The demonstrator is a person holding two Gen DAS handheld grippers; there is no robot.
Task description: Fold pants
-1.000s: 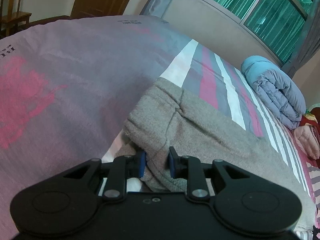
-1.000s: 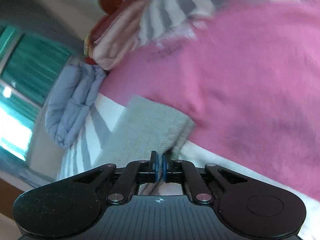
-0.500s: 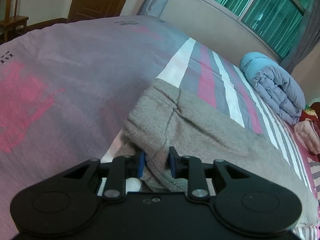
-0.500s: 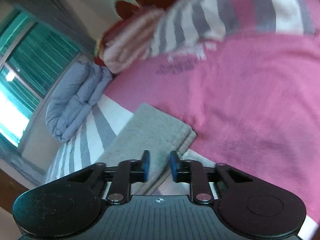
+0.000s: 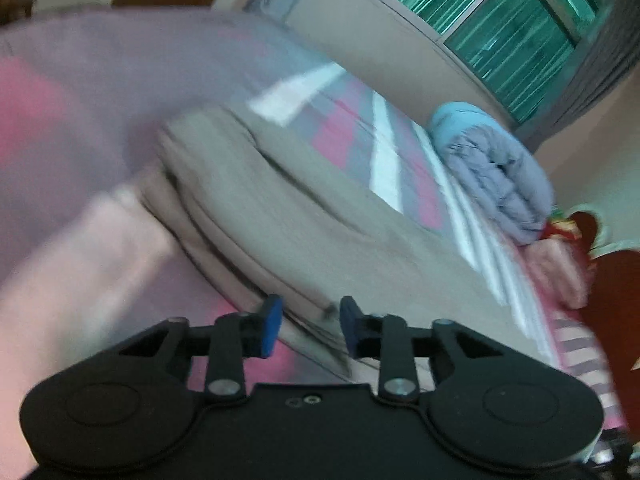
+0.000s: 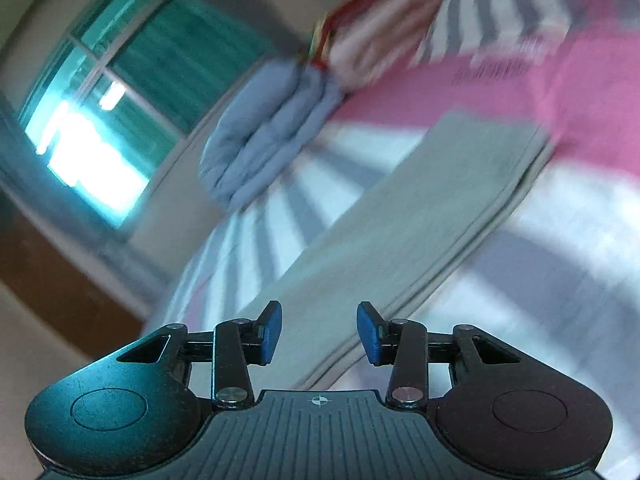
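- Left wrist view: left gripper (image 5: 308, 326) stands with its pads parted, jaws just eased wider, free of the grey pants (image 5: 280, 216) whose stacked edges lie below and between them
- Right wrist view: right gripper (image 6: 318, 332) jaws have just been opening, nothing clamped, pants (image 6: 400, 224) lying beneath
- Judged progress: pants lie halved lengthwise, legs stacked and released; crosswise folds appear outstanding
- Surface: bed cover (image 5: 72, 92), pink and mauve near, striped grey, white and pink further off
- Beyond: rolled blue quilt (image 5: 496, 172) and pink pillow (image 5: 560, 268) near the headboard (image 5: 616, 280)
- Room: window (image 5: 512, 16) with green curtains; frames motion-blurred
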